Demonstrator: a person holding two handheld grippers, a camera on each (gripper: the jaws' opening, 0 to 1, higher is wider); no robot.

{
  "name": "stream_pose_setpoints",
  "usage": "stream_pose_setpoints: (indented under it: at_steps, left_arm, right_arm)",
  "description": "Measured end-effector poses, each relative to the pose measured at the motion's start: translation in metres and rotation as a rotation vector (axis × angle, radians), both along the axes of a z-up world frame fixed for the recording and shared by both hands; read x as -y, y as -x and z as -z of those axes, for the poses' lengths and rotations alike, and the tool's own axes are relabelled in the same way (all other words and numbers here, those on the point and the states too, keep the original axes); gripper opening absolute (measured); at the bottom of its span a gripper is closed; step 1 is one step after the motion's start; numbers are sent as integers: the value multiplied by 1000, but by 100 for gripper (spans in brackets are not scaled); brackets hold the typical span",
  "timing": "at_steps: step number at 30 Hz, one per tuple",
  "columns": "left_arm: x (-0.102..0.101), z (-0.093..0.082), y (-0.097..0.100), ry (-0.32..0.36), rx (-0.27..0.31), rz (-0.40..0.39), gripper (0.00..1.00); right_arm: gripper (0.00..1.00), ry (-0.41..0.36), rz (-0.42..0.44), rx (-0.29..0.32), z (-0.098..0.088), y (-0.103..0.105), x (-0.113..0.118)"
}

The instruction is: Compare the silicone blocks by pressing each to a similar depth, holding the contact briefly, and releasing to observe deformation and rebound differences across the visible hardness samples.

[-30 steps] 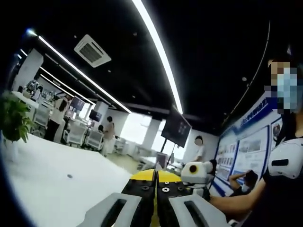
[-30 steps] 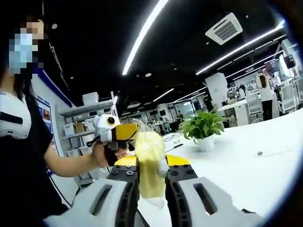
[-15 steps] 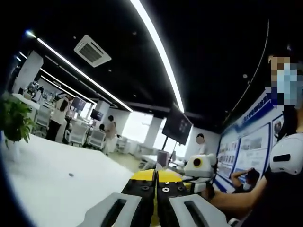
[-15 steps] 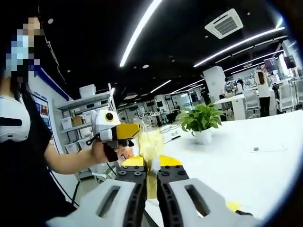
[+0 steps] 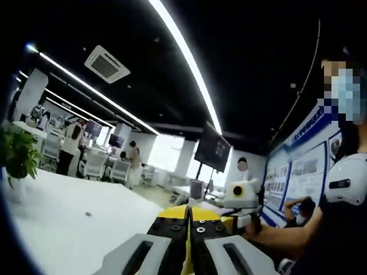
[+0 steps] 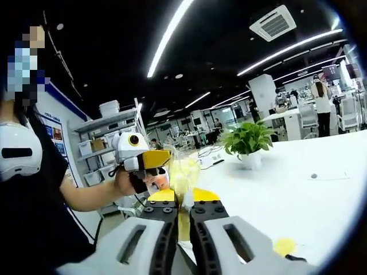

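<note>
A: Sample position? The yellow silicone block [image 6: 182,175] sits at lower centre of the right gripper view, inside a clear wrapper, pinched between the jaws of the right gripper [image 6: 184,207]. The jaws are drawn nearly together on it, with only a thin yellow strip between them low in the frame and the bulk of the block bulging above the tips.

B: Step looks like the hold phase of a press. To do it well: keep this jaw gap steady for a short count, avoid twisting, then open smoothly so rebound is readable. Match the same gap on the next sample, or the comparison is not fair.

A: Risk: the wrapper may slip, and the grip is near the block's lower end, so depth may read unevenly.

B: Left gripper [image 5: 188,226]? Jaws are pressed together at bottom centre of the left gripper view; a thin yellow sliver shows in the seam, and I cannot tell what it is.

A: Pose: both grippers are held up, well above the white table [image 6: 298,195], pointing towards each other. The left gripper appears left of centre in the right gripper view, in the person's hand [image 6: 127,182], just beside the block. A small yellow piece [image 6: 284,246] lies on the table at lower right.
</note>
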State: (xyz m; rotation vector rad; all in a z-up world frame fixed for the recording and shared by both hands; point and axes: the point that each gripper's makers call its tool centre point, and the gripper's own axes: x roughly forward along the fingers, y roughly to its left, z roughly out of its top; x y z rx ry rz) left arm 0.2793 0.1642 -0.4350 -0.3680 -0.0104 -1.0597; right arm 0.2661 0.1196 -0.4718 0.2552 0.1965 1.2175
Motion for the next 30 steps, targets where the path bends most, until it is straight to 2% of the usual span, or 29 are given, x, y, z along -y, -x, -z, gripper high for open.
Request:
stream_pose_setpoints:
  at_steps: [9,12,19,30]
  left_arm:
    - [-4,1,10,-20,35,29,0]
    - [-5,-2,13,-36,99,33,0]
    - [-6,2,13,-53,81,33,0]
    - [-3,6,14,-76,60,62,0]
  right_arm:
    - [2,5,-43,24,0,9,-5]
    - [2,-4,-53,33,-2,11,-7]
    - [2,-11,-76,37,-2,13,-12]
    - [2,26,-101,53,0,17,-11]
